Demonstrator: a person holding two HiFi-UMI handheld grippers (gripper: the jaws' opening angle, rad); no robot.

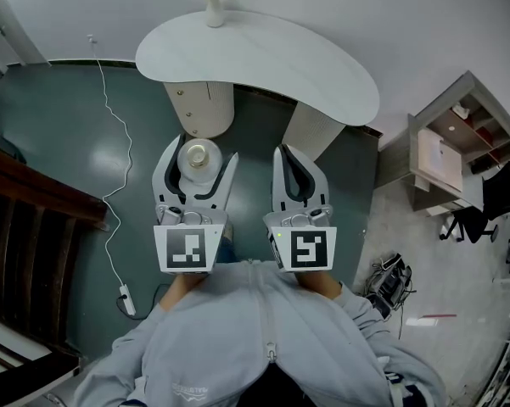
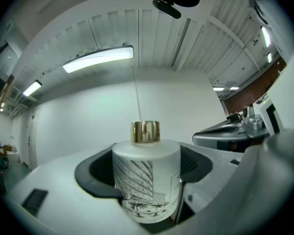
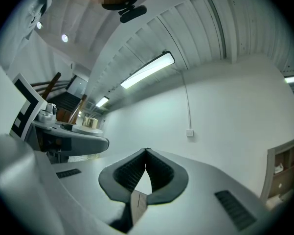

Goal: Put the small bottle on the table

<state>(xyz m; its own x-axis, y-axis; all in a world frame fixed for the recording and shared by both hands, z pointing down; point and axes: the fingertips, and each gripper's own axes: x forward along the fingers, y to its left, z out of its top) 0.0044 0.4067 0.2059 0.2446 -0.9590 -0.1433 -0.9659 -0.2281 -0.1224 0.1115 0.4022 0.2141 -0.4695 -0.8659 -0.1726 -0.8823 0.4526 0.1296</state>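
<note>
The small bottle (image 1: 198, 156) is frosted white with a line drawing on its side and a gold cap (image 2: 145, 131). It stands upright between the jaws of my left gripper (image 1: 200, 161), whose dark pads press on both of its sides (image 2: 146, 177). The bottle hangs above the dark green floor, in front of the white table (image 1: 263, 53) and below its near edge in the head view. My right gripper (image 1: 287, 155) is beside it, shut with nothing in it; its pads meet at the tips (image 3: 146, 152).
A white vase (image 1: 215, 8) with yellow flowers stands at the table's far edge. Two pale pedestals (image 1: 205, 108) carry the table. A white cable and power strip (image 1: 126, 299) lie on the floor at left. Dark wooden furniture (image 1: 25, 227) is at left, a shelf unit (image 1: 454, 142) at right.
</note>
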